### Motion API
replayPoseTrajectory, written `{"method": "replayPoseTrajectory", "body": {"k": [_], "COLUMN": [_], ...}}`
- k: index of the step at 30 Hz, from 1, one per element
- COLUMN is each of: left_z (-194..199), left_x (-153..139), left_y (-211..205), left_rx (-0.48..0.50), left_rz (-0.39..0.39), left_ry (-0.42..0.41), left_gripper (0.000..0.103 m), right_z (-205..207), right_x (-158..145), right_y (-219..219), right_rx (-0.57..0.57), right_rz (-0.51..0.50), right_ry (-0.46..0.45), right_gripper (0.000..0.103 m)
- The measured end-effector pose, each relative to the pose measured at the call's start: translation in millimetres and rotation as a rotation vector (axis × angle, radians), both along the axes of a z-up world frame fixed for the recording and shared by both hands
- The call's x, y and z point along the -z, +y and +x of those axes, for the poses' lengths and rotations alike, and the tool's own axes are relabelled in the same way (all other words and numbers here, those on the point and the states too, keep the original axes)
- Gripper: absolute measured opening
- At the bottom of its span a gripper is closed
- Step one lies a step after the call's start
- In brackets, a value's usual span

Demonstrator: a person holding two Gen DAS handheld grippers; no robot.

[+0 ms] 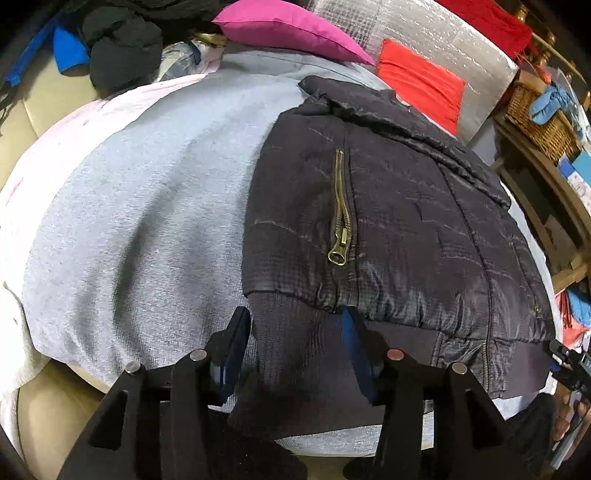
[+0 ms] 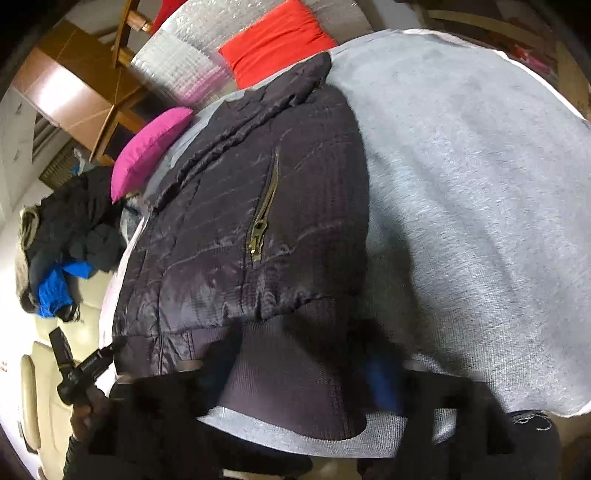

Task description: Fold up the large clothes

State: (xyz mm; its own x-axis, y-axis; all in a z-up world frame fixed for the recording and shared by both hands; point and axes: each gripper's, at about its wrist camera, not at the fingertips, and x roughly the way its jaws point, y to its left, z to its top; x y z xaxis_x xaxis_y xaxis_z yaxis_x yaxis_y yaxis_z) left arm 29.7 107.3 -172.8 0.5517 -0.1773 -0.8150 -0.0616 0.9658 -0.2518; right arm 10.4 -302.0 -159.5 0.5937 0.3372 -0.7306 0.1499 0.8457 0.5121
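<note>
A dark quilted jacket (image 1: 399, 221) with a brass pocket zipper (image 1: 341, 214) lies folded on a grey sheet (image 1: 147, 206); it also shows in the right wrist view (image 2: 229, 221). My left gripper (image 1: 293, 332) is open, its blue-padded fingers straddling the jacket's ribbed hem (image 1: 295, 343) at the near left corner. My right gripper (image 2: 295, 373) is blurred and dark, open, fingers either side of the ribbed hem (image 2: 288, 369) near the other corner. The right gripper also shows at the left wrist view's right edge (image 1: 569, 365), the left gripper at the right wrist view's left edge (image 2: 81, 369).
A magenta cushion (image 1: 288, 26) and a red cushion (image 1: 421, 81) lie beyond the jacket against silver padding (image 1: 436, 33). A pile of dark and blue clothes (image 1: 118, 51) sits at the far left. A wicker basket (image 1: 543, 118) and shelves stand right. Cream sofa (image 2: 88, 295) shows beneath.
</note>
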Motion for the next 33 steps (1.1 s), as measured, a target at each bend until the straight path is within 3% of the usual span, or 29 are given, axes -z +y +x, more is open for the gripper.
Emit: {"method": "replayPoseTrajectory", "body": {"k": [1, 3, 4, 5, 9, 17, 28, 33], "left_z": [3, 8, 9, 10, 2, -20, -28, -31], "left_x": [3, 8, 7, 5, -2, -21, -67, -63], "left_y": [-2, -5, -5, -6, -2, 11, 16, 21], "left_rx": [0.005, 0.024, 0.019, 0.019, 0.028, 0.041, 0.040, 0.028], "left_rz": [0.011, 0.013, 0.026, 0.027, 0.019, -0.035, -0.065, -0.074], "left_ry": [0.010, 0.038, 0.035, 0.032, 0.021, -0.014, -0.116, -0.102], "left_gripper": [0.052, 0.030, 0.027, 0.015, 0.009, 0.008, 0.008, 0.008], "right_z": [2, 2, 3, 0, -9, -28, -53, -62], "right_x": [2, 7, 10, 13, 6, -3, -35, -28], "right_y": [0, -2, -3, -6, -6, -10, -15, -21], "right_rx": [-0.003, -0.006, -0.006, 0.001, -0.028, -0.053, -0.102, -0.093], "right_rz": [0.008, 0.033, 0.045, 0.058, 0.063, 0.078, 0.079, 0.107], "right_ry": [0.005, 0.010, 0.020, 0.029, -0.001, -0.017, -0.085, -0.085], "right_gripper": [0.074, 0.061, 0.020, 0.015, 0.012, 0.011, 0.011, 0.011]}}
